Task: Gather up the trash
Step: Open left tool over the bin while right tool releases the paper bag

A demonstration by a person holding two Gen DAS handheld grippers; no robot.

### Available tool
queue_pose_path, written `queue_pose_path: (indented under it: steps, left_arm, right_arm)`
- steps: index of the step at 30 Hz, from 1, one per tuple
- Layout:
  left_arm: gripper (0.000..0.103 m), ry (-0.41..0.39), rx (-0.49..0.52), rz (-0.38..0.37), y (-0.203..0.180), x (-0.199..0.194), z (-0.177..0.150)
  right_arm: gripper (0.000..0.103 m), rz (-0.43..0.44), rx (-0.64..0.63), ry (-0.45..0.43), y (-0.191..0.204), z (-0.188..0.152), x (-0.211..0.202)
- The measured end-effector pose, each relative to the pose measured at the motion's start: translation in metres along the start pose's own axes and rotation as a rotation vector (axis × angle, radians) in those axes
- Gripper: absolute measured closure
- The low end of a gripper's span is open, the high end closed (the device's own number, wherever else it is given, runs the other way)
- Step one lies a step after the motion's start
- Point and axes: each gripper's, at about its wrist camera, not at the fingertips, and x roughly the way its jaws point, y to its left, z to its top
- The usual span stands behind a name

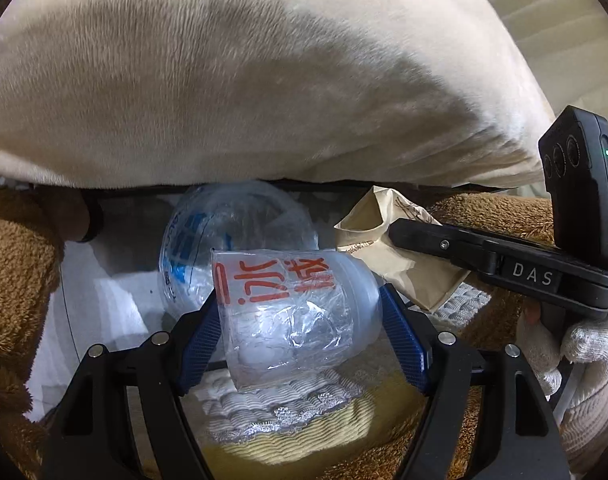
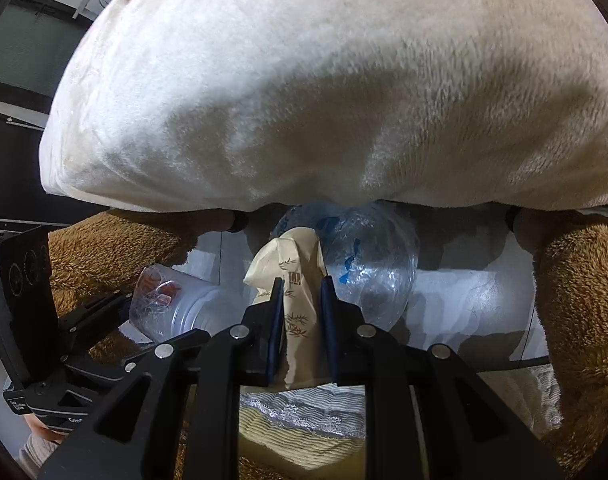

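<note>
A clear plastic cup (image 1: 296,312) with a crumpled film lid and red characters lies sideways between the blue pads (image 1: 202,340) of my left gripper (image 1: 300,296), which is shut on it. The right wrist view shows this cup (image 2: 172,308) at the left. My right gripper (image 2: 302,282) is shut on a beige paper wrapper (image 2: 296,312) with a leaf print, and the same wrapper (image 1: 383,248) shows at the right of the left wrist view. Behind both lies a crumpled clear plastic bag (image 1: 224,232) with blue print, the bag (image 2: 367,264) just past the wrapper.
A large cream plush mass (image 1: 264,80) overhangs the trash closely from above. Brown fuzzy fabric (image 2: 575,300) flanks both sides. Below are a white surface (image 2: 463,300) and lace-edged cloth (image 1: 288,408). A white-gloved hand (image 1: 583,360) holds the right gripper's handle.
</note>
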Motion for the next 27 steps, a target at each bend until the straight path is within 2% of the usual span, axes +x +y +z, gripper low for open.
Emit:
queue_pose_path:
  steps: [8, 22, 25, 26, 27]
  left_arm:
    - [0.028, 0.069, -0.054, 0.024, 0.009, 0.013, 0.001]
    - [0.028, 0.089, -0.081, 0.000, 0.010, 0.009, 0.000]
    - [0.023, 0.101, -0.089, -0.018, 0.012, 0.010, 0.000]
    - [0.020, 0.101, -0.091, -0.024, 0.012, 0.011, 0.001]
    - [0.018, 0.100, -0.088, -0.019, 0.011, 0.010, 0.001]
  right_arm:
    - [0.083, -0.026, 0.055, 0.073, -0.005, 0.008, 0.020]
    - [0.082, -0.027, 0.073, 0.094, -0.006, 0.011, 0.027]
    - [0.077, -0.007, 0.096, 0.089, -0.009, 0.011, 0.026]
    - [0.071, -0.007, 0.104, 0.088, -0.010, 0.011, 0.025]
    - [0.071, -0.006, 0.110, 0.085, -0.011, 0.011, 0.025]
